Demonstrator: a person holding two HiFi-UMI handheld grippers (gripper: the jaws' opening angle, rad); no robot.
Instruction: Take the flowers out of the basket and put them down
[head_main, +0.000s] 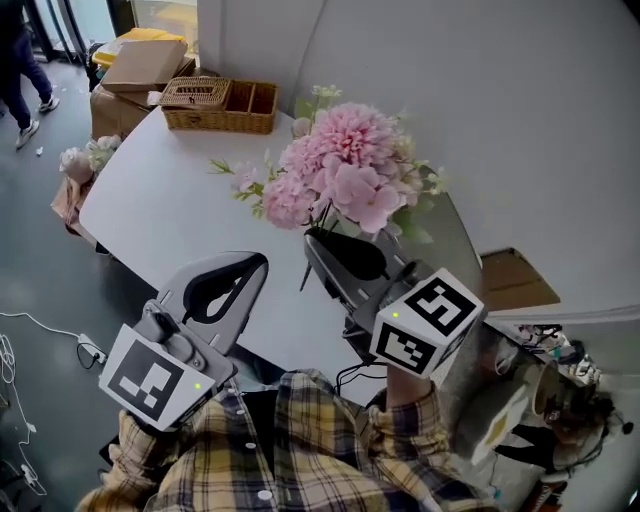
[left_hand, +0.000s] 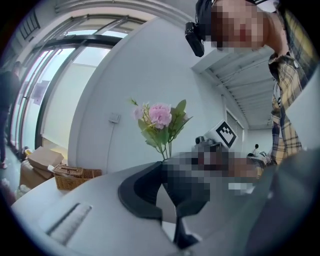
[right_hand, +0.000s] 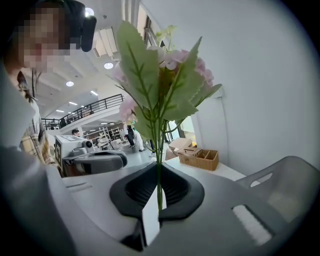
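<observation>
My right gripper (right_hand: 159, 197) pinched the stems of the pink flowers (head_main: 345, 170), upright above the white table (head_main: 170, 215) and well apart from the basket (head_main: 222, 122) at its far edge. My left gripper (head_main: 262, 262) was pressed together, empty.

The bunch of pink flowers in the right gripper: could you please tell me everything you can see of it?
The bunch of pink flowers looks artificial: large ruffled pink blooms, smaller pale ones and broad green leaves on thin green stems. It stands roughly upright above the white table. The right gripper is shut on the stems low down, its dark pads on either side; nothing else seems to touch it. The wicker basket stands apart at the table's far end.
</observation>
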